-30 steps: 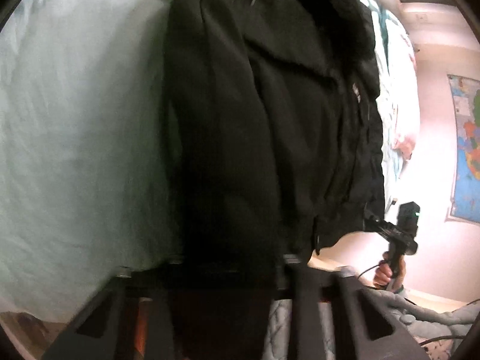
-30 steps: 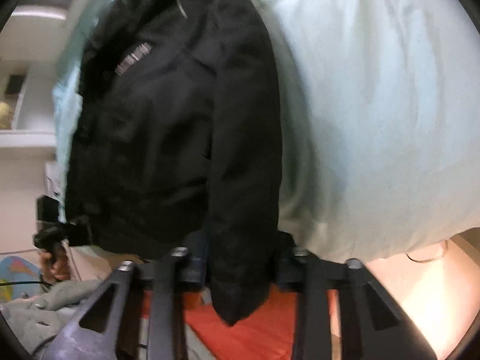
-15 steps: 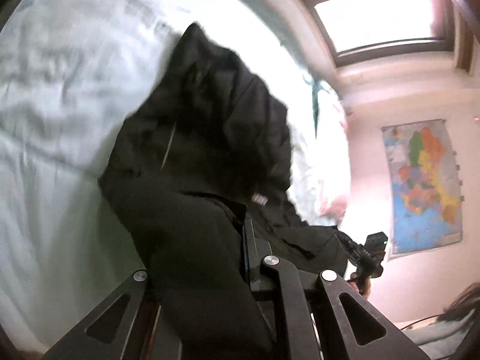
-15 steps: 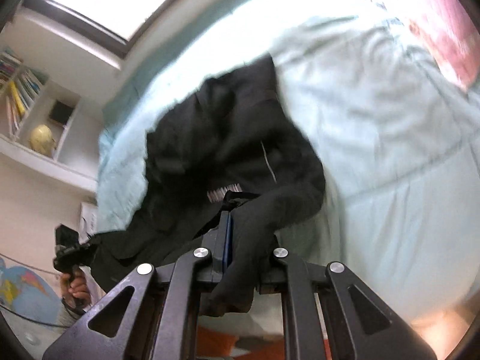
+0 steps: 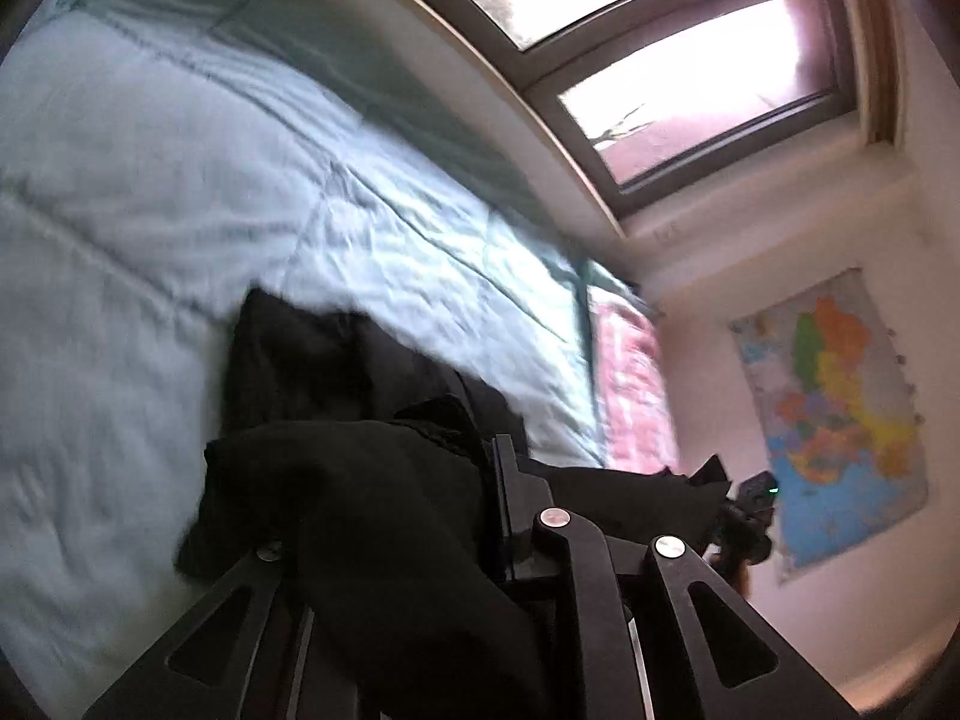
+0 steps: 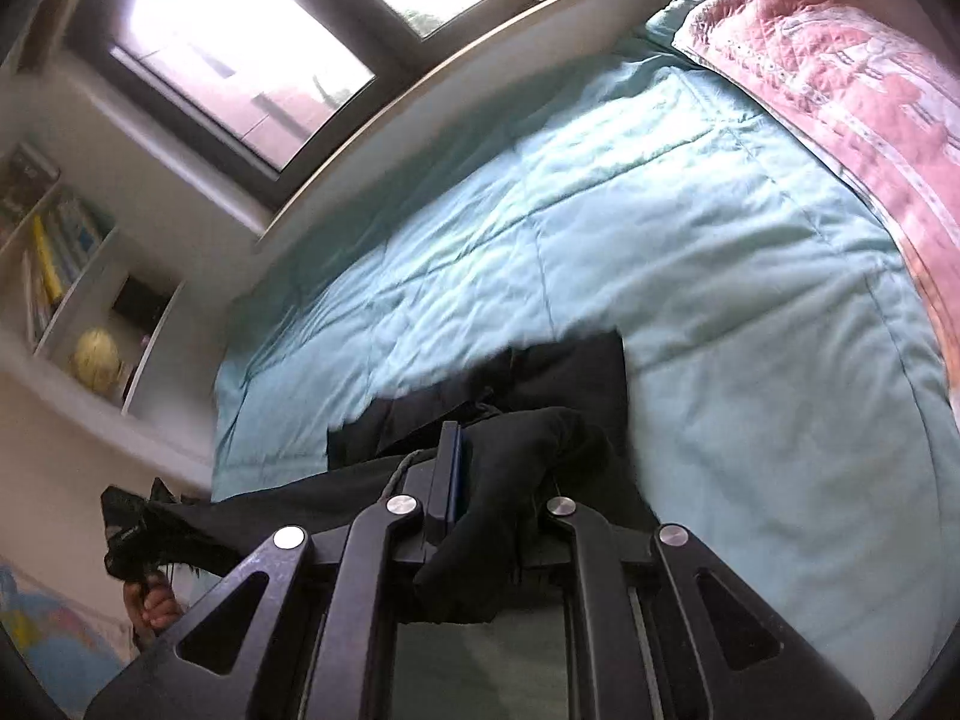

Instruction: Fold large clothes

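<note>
Teal bed (image 6: 690, 228) under bright window (image 6: 252, 60), wall map (image 5: 834, 414).

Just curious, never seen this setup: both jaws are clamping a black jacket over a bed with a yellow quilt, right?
Not quite: the quilt is light teal, not yellow, as the right wrist view shows. Otherwise yes: the left gripper and right gripper both clamp the black jacket over the bed.

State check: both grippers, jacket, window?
left gripper: shut on black jacket
right gripper: shut on black jacket
black jacket: lifted at the near edge, far part lying on the blue comforter
window: appears closed
</note>
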`<state>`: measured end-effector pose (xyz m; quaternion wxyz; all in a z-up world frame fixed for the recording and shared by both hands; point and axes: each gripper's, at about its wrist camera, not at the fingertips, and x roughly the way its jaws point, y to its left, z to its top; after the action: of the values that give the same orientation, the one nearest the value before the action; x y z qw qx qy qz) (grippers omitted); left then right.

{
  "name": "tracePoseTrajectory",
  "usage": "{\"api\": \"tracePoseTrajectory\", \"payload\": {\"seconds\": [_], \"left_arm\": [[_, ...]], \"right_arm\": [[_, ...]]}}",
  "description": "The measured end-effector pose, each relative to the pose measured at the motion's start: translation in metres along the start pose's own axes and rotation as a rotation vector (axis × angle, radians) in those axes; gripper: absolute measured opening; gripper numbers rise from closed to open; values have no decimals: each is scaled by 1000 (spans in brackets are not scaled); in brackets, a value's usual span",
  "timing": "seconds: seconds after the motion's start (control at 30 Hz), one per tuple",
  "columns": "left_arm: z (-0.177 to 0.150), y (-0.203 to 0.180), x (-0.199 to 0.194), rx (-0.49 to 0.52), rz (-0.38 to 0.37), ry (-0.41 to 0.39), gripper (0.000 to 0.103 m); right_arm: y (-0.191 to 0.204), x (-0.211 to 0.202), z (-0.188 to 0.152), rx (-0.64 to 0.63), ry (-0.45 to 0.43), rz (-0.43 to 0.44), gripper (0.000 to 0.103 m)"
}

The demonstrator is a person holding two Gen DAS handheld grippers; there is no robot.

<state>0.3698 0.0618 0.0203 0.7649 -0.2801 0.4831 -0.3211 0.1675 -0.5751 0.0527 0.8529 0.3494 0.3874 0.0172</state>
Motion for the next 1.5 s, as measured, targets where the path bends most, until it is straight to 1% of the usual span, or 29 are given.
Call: {"api": "tracePoseTrajectory", "payload": {"seconds": [0.1,0.13,0.23,0.3,0.37,0.47,0.5,0.6,0.63,0.7,0.77,0.8,0.87,0.93,0.97,1.0,1.03,1.07,1.1,1.13,1.17,1.2,1.23,1.27,1.3,1.33,1.4,1.47,1.5], "left_arm": [[37,13,41,6,85,17,15],[45,17,53,3,104,24,15],[67,47,103,-30,173,68,15],[73,71,136,-56,213,101,15],[73,98,169,-90,231,144,16],[63,130,210,-123,248,203,18],[60,137,219,-132,252,213,19],[49,149,240,-136,278,213,19],[49,150,245,-123,288,215,19],[50,151,245,-129,281,225,19],[52,150,238,-129,254,248,19],[53,149,230,-133,233,260,19],[56,143,213,-120,194,278,21],[56,133,188,-74,155,284,26],[55,128,173,-57,126,287,29],[53,124,156,-47,92,291,34],[51,119,142,-44,79,292,38],[48,116,129,-36,86,290,51],[45,114,115,-21,105,278,61],[43,111,106,-9,117,267,62],[40,108,94,1,113,252,62],[38,107,83,-6,89,236,63],[38,106,78,-12,80,218,64],[39,105,73,-7,92,198,66],[40,106,70,3,111,182,69],[42,105,73,14,142,167,70],[49,110,87,19,215,151,70],[56,117,105,26,280,136,70],[60,119,113,35,314,133,70]], "right_arm": [[-4,39,26,17,9,-44,16],[-4,59,36,14,19,-71,16],[-17,116,55,15,71,-149,16],[-33,160,60,29,121,-200,16],[-52,198,60,37,175,-246,16],[-71,247,47,39,257,-303,16],[-77,265,41,39,284,-323,16],[-82,295,26,0,312,-377,16],[-82,300,23,-15,317,-392,16],[-81,311,19,-53,324,-428,16],[-79,311,20,-68,335,-436,17],[-79,305,22,-61,339,-420,17],[-77,289,26,-50,328,-376,21],[-72,259,32,-64,291,-301,24],[-70,247,33,-70,278,-264,29],[-67,230,34,-76,265,-213,31],[-64,218,34,-78,256,-186,34],[-62,205,34,-81,246,-159,37],[-61,192,32,-86,235,-134,39],[-59,183,30,-89,226,-121,44],[-57,178,28,-89,220,-111,47],[-58,167,25,-80,207,-88,55],[-56,163,20,-73,193,-81,64],[-56,156,18,-65,174,-74,70],[-57,148,15,-67,153,-75,72],[-52,150,15,-72,143,-86,76],[-49,147,13,-111,128,-129,76],[-49,149,12,-146,139,-179,76],[-49,156,12,-180,153,-212,76]]}}
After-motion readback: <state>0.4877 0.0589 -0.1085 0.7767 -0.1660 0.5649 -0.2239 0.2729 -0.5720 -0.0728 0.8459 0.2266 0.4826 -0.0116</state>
